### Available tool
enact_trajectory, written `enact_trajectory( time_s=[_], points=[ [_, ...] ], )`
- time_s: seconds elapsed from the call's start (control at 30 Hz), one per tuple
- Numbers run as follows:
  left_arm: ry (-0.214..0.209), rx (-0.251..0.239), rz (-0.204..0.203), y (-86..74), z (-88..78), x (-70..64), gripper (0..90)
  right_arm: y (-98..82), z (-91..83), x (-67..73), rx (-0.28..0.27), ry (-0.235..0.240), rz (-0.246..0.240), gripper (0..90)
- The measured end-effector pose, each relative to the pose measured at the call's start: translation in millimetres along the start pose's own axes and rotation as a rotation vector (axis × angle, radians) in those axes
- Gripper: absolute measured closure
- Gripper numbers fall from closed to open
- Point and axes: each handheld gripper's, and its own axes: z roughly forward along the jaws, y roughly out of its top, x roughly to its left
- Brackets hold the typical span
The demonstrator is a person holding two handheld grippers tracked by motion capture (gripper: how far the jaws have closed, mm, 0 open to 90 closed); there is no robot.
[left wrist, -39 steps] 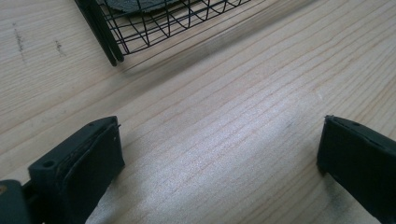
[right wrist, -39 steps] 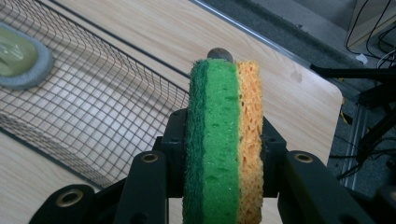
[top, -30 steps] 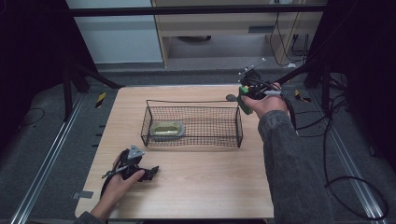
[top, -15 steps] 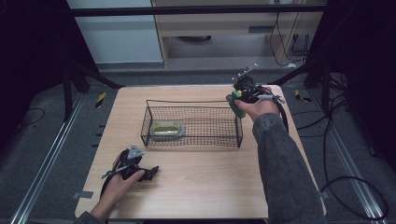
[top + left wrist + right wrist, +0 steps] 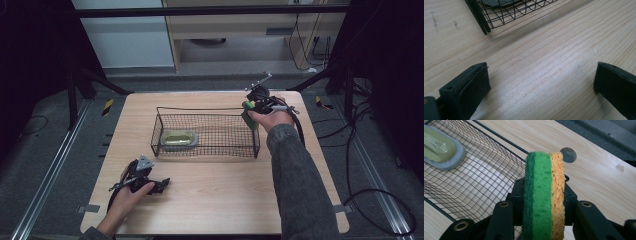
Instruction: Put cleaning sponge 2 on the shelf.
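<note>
My right gripper point(image 5: 248, 111) is shut on a green-and-yellow sponge point(image 5: 544, 192), held on edge above the right end of a black wire basket point(image 5: 252, 150). The sponge point(image 5: 248, 114) peeks out green beside the person's hand. Inside the basket, at its left end, lies a grey-rimmed olive-green pad point(image 5: 179, 140), which appears again as the pad point(image 5: 439, 148) at the top left of the right gripper view. My left gripper point(image 5: 161, 184) rests on the table at the front left, open, with bare wood between its jaws. A corner of the basket point(image 5: 482, 23) stands just ahead of it.
The wooden table point(image 5: 215, 200) has a round cable hole point(image 5: 568, 154) near its far right corner. Dark floor, metal rails and cables surround the table. A cabinet stands beyond the far edge.
My right gripper has carried the sponge leftward and slightly nearer, from the table's far right toward the basket's right end. The left gripper has stayed put.
</note>
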Motion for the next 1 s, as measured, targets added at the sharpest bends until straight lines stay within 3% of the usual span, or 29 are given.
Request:
enact_trajectory(
  time_s=[1.0],
  points=[
    [-0.004, 0.0, 0.003, -0.1, 0.0, 0.5, 0.0, -11.1, 28.1, 1.8, 0.035, 0.008, 0.003, 64.2]
  ],
)
